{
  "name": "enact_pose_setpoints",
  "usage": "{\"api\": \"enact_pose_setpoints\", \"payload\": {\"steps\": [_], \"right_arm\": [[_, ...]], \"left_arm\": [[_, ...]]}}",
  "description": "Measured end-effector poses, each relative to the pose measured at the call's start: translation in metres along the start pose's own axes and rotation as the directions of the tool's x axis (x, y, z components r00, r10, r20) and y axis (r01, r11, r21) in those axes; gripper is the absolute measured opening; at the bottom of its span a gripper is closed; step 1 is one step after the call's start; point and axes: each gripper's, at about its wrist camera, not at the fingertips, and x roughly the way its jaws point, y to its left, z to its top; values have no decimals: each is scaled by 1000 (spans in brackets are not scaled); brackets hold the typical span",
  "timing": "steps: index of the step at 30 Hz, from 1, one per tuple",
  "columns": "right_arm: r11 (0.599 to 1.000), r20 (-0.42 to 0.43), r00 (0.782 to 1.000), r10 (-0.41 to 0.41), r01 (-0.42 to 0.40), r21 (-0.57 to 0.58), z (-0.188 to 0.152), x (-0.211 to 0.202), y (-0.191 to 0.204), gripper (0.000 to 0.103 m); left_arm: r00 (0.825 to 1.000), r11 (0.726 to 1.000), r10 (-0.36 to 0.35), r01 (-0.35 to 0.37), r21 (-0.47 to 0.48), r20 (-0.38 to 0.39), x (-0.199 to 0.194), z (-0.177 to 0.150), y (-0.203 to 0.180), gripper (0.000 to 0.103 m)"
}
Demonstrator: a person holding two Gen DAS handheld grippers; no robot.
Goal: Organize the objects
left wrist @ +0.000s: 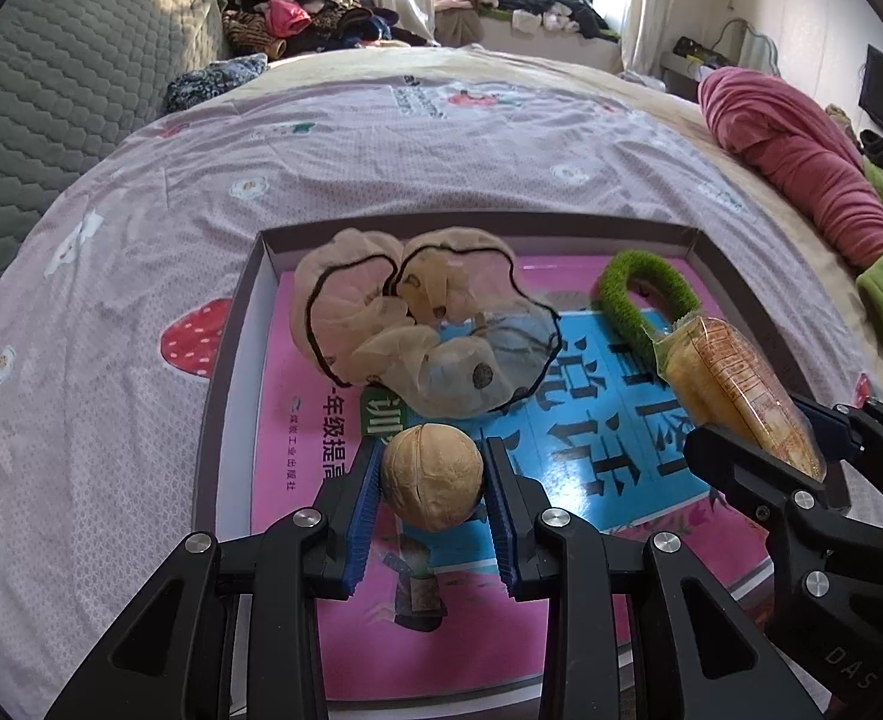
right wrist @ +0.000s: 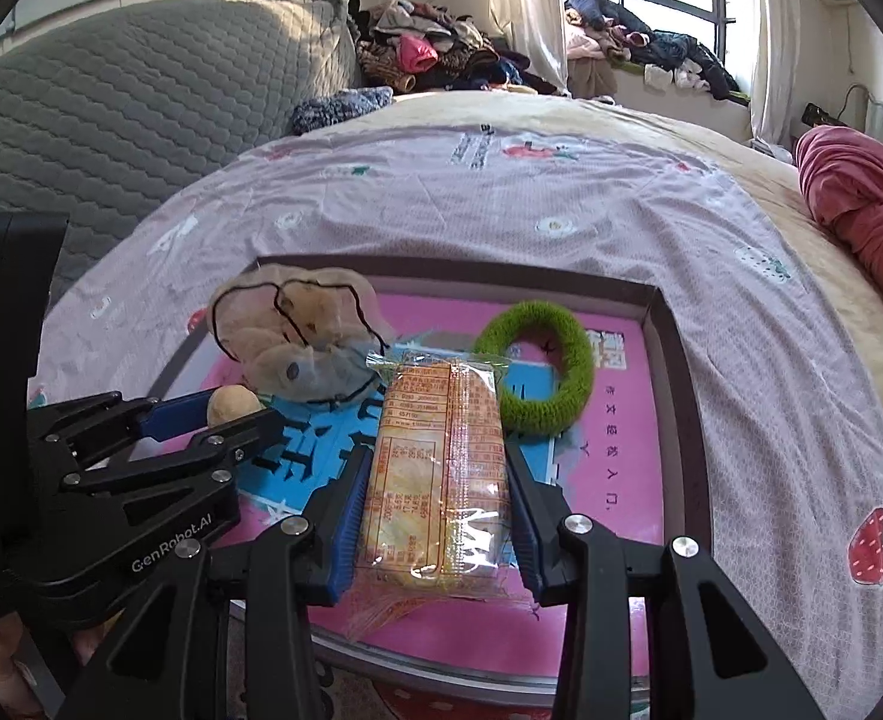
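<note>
My left gripper is shut on a tan walnut, held just above the near part of a shallow cardboard box that lies on the bed. A pink and blue book covers the floor of the box. My right gripper is shut on a clear-wrapped snack packet, also over the box. From the left wrist view the same packet shows at the right, clamped in the right gripper. In the box lie a beige sheer scrunchie and a green fuzzy scrunchie.
The box rests on a pale pink strawberry-print sheet. A grey quilted headboard stands at the left, a rolled red blanket lies at the right. Heaps of clothes fill the far side by the window.
</note>
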Motion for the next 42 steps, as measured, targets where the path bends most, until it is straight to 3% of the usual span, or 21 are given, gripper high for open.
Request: {"api": "enact_pose_setpoints", "payload": {"steps": [13,18,26,29,31,39,42], "right_arm": [[999,-81,996,-41,41,-4,-9,20,-5,42],[993,-102,988,-118,117,-16,-11,24,-13,42],[995,-120,988,-98,97,-10,-13,27,-14,42],[995,-120,988,-98,98,-9,-13,28,-14,42],[995,-120,988,-101,101,-8,-12,28,-14,42],[994,-122,987,-105,106,2,-12,27,-15,46],[994,-117,988,-106,106,0,-12,25,-16,50]], "left_arm": [[999,1000,20,-20,-6,-33,10,-2,4,34],[999,1000,26,-27,-16,-37,11,-1,8,34],[999,999,32,-33,-9,-37,12,-1,6,35],[999,999,39,-39,-7,-37,12,-1,5,43],[998,999,46,-46,-3,-38,13,-2,5,57],[998,999,53,-53,4,-40,13,-1,4,61],[998,999,47,-47,1,-44,14,-1,5,68]]}}
